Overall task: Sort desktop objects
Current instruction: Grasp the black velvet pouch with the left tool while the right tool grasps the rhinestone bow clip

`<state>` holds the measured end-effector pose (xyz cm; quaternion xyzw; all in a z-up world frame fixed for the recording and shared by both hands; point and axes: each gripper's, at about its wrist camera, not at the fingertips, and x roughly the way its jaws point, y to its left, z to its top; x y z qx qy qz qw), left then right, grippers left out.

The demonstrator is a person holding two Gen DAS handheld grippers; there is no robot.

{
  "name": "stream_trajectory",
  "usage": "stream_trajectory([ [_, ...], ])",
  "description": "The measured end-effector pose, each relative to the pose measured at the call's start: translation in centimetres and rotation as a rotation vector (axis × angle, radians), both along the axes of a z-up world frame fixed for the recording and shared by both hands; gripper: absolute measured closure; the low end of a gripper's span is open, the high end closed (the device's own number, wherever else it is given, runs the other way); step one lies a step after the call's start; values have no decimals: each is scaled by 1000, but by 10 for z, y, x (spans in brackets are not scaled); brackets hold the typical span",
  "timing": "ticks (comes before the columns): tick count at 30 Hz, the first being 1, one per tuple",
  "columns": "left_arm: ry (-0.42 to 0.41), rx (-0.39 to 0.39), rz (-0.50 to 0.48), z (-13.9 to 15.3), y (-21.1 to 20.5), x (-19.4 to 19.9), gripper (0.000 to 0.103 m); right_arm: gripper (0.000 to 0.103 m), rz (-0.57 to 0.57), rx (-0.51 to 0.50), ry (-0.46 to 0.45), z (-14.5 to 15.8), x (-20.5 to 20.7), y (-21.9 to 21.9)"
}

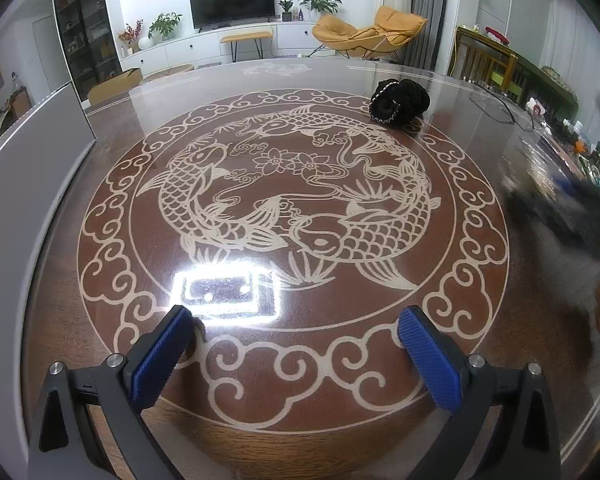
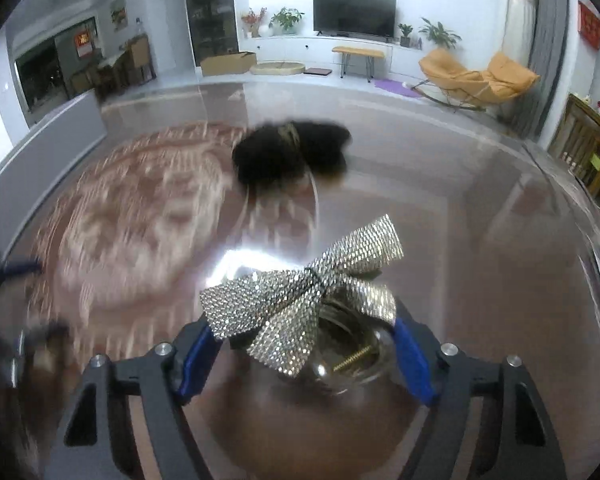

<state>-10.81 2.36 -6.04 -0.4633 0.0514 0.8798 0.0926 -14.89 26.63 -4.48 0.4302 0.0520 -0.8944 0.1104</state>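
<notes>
Rhinestone bow clip (image 2: 304,300) between right gripper (image 2: 306,344) jaws

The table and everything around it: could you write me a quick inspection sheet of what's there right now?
Surface: glossy table with a carp pattern, lamp glare on it.
Job's things: sparkly bow, black hair ties lying at the far side.
Clutter: glasses near the table's right edge.
Grippers: left gripper open, holding nothing; right gripper shut on the bow.
Cables: nothing seen.
Surroundings: living room with TV, orange chair, plants.
</notes>
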Motion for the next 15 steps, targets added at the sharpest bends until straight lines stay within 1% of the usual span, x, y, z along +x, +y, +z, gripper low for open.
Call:
stream_trajectory([
  [1,-4,-1,-19,0,4,-5,0,26,-16,-11,-14,-2,19,5],
  [2,-11,-3,-67,0,14,-15,0,26,-30,-25,-27,-4,29,11],
  [4,-33,-9,-137,0,35,-41,0,26,-61,-39,-18,-7,54,19],
  [6,-52,-15,-165,0,55,-71,0,26,-84,-56,-15,-5,69,22],
  [9,-69,-20,-180,0,82,-121,0,26,-108,-74,-14,-1,77,26],
  [11,-76,-21,-160,1,99,-155,0,26,-112,-71,-14,0,78,27],
  [13,-78,-22,-147,1,115,-183,0,26,-113,-59,-15,-1,80,25],
  [15,-71,-33,-157,2,130,-201,0,26,-112,-42,-16,-2,80,21],
])
